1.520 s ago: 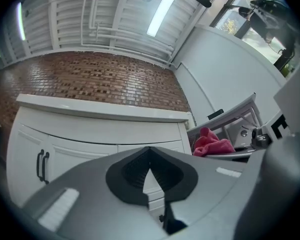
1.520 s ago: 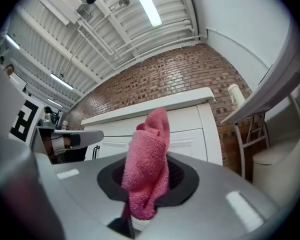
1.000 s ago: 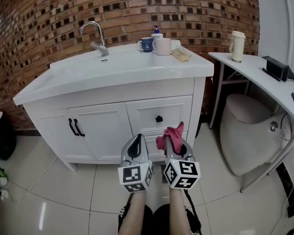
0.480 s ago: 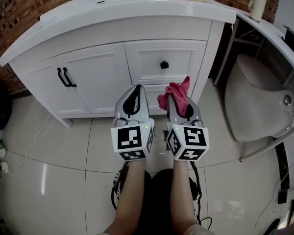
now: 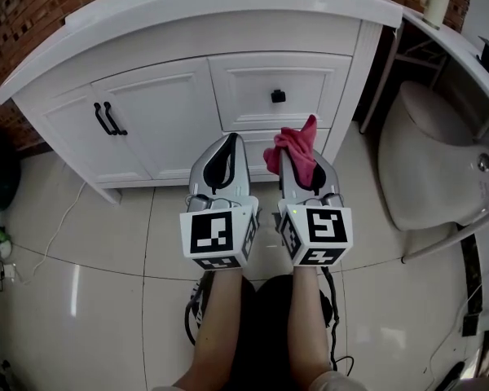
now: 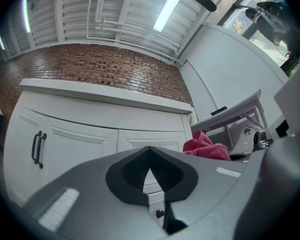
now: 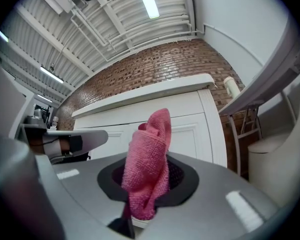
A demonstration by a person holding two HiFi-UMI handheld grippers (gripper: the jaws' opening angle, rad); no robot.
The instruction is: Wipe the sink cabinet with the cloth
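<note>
A white sink cabinet [image 5: 187, 96] with two doors and a drawer stands in front of me, also seen in the left gripper view [image 6: 90, 129] and the right gripper view [image 7: 190, 119]. My right gripper [image 5: 297, 149] is shut on a pink cloth [image 5: 296, 149], which bunches up between its jaws [image 7: 149, 164]. The cloth [image 6: 205, 148] shows at the right of the left gripper view. My left gripper [image 5: 224, 153] is shut and holds nothing [image 6: 150, 171]. Both grippers hang side by side, a short way in front of the cabinet's lower drawer.
Black door handles [image 5: 107, 118] sit on the left doors and a black knob [image 5: 278, 96] on the drawer. A white side table [image 5: 440, 35] and a beige rounded bin [image 5: 432, 161] stand at the right. Tiled floor [image 5: 81, 300] lies below.
The head view has tilted down and moved closer to the cabinet; the tap and cups have left the frame. Both grippers stay side by side, the cloth still held.
</note>
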